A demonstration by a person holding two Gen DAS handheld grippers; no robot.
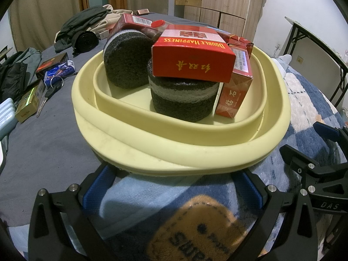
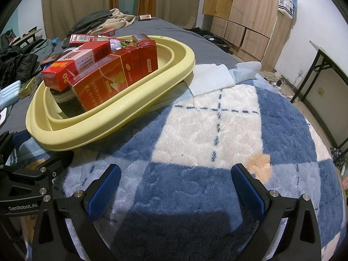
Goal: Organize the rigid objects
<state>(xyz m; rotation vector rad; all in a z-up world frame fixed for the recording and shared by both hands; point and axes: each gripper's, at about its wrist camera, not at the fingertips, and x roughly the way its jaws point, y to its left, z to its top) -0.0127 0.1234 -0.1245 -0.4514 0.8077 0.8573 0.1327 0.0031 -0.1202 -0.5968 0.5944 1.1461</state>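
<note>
Item: pale yellow basin (image 1: 182, 152), set on the bed where the grey sheet (image 1: 43, 143) met the blue-and-white blanket (image 2: 206, 130).

Contents, already gathered:
- Red "Double Happiness" carton (image 1: 192, 58), lying on top of a dark foam roll (image 1: 183, 100) near the middle of the basin.
- Second dark foam roll (image 1: 125, 58), toward the far left wall of the basin.
- Orange "Diamond" carton (image 2: 100, 82), upright against the right wall, with further red cartons (image 2: 139, 58) ranked behind it.
- One more red carton (image 1: 132, 22), propped on the far rim.

Outstanding, loose on the grey sheet toward the bed's left edge:
- Dark box with a red emblem (image 1: 52, 64).
- Blue packet (image 1: 59, 71), with keys just beside it.
- Yellow-green box (image 1: 28, 104).
- Small pinkish box (image 2: 145, 17), near the far end of the bed, beside a heap of clothing (image 1: 87, 21).

Tools: your left tool (image 1: 171, 187) stood wide and empty, its blue pads touching or just under the near rim of the basin; which, the view did not settle. Your right tool (image 2: 176, 184) stood wide and empty above the blanket, well apart from the basin.

Status, as judged: most of the job was done, since the bulk of the boxes sat in the basin. You still had roughly four loose pieces to bring over from the left side and far end.
</note>
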